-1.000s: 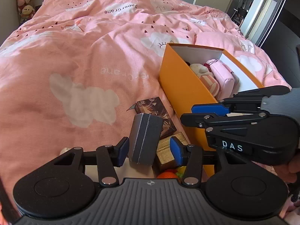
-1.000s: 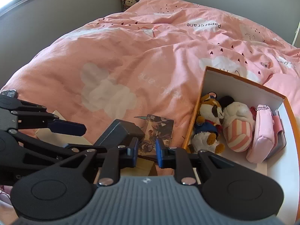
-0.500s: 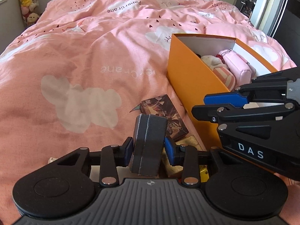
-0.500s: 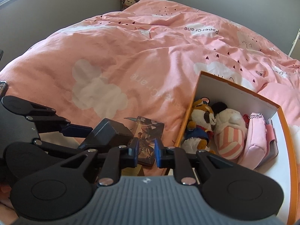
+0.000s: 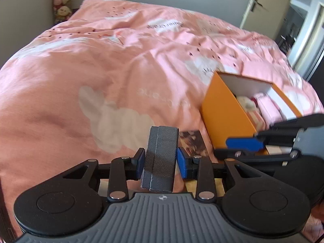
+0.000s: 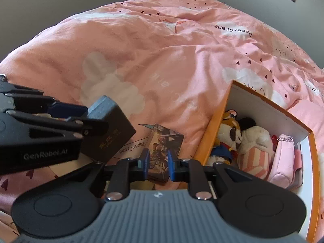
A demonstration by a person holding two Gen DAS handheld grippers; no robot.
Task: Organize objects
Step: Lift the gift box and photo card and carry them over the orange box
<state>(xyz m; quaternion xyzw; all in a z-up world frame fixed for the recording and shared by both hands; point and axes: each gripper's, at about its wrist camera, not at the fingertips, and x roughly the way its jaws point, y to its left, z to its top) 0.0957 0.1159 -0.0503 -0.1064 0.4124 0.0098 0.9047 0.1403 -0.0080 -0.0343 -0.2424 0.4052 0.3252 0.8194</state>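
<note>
1. Dark grey, woven-textured case (image 5: 160, 158): I have it pinched in my left gripper (image 5: 161, 165), both blue pads pressed on its sides and the jaws closing that last bit. It stands upright in the grip, lifted clear of the bedding, near the middle of my left view.
2. My right gripper (image 6: 158, 165) carries nothing. Its jaws are easing apart with a narrow gap between the pads; the card pack (image 6: 165, 147) lies on the bed beyond them, not between them.
3. That pack, printed with artwork, lies just left of the orange box (image 6: 214, 129) and looks like the next thing to go.
4. Done so far, as I read it: the box already holds a tiger plush (image 6: 228, 133), a cream plush with a striped part (image 6: 255, 147) and a pink pouch (image 6: 283, 160), packed side by side, with room left at the near end.
5. Left to do: carry the case right and drop it in the box, then the pack. Something wooden and something pale show below the grippers at the near edge; I cannot tell what they are.
6. Everything sits on a rumpled pink duvet (image 5: 113, 64) printed with white clouds and lettering, soft enough for the box to tilt.
7. Far off: grey walls, stuffed toys (image 5: 61, 2) stacked in the far left corner, an open door (image 5: 261, 10) at far right.
</note>
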